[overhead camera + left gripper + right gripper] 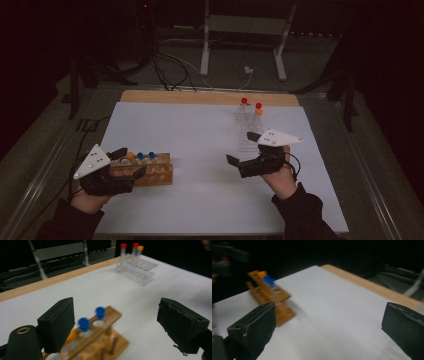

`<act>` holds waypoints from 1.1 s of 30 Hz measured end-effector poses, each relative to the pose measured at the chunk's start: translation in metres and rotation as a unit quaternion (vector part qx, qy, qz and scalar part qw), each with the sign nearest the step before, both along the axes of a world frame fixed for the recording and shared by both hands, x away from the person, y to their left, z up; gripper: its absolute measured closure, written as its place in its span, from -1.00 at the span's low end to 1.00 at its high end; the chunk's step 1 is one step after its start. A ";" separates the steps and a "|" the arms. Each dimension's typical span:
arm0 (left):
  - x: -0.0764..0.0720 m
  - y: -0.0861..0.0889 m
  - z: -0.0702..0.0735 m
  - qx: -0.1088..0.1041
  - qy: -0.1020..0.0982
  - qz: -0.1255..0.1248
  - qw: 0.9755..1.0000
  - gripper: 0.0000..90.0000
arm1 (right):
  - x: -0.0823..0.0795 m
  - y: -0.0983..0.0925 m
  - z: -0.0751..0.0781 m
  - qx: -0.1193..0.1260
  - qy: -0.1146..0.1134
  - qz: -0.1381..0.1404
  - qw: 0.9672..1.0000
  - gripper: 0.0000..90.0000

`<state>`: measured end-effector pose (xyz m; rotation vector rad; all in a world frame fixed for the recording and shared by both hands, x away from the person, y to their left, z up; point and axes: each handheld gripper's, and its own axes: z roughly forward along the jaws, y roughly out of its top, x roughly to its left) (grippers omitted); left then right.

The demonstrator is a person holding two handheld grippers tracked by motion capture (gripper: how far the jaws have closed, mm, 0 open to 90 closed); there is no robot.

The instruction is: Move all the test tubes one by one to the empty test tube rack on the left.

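White tabletop [200, 200] bears a wooden rack [150, 172] with blue- and orange-capped tubes; both grippers' jaws gape wide, empty.

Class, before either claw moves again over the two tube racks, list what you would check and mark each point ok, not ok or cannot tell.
1. Left claw open, nothing between its jaws: ok.
2. Right claw open and empty: ok.
3. Wooden rack flat on the table: ok.
4. Orange-capped tube and two blue-capped tubes seated upright in it: ok.
5. Clear rack with its three capped tubes standing: ok.
6. Tubes pushed fully down: cannot tell.
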<state>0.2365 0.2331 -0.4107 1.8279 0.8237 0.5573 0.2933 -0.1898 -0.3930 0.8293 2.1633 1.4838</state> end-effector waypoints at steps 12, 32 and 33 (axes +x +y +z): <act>-0.005 -0.029 -0.012 -0.008 0.010 -0.076 0.997 -0.96 | 0.063 -0.045 -0.018 -0.006 0.030 -0.100 0.995 -0.87; -0.008 -0.038 -0.016 0.008 0.011 -0.086 0.996 -0.96 | 0.143 -0.064 -0.066 -0.060 0.071 -0.217 0.972 0.12; -0.008 -0.038 -0.016 0.010 0.012 -0.086 0.996 -0.96 | 0.145 -0.064 -0.067 -0.061 0.074 -0.216 0.972 0.18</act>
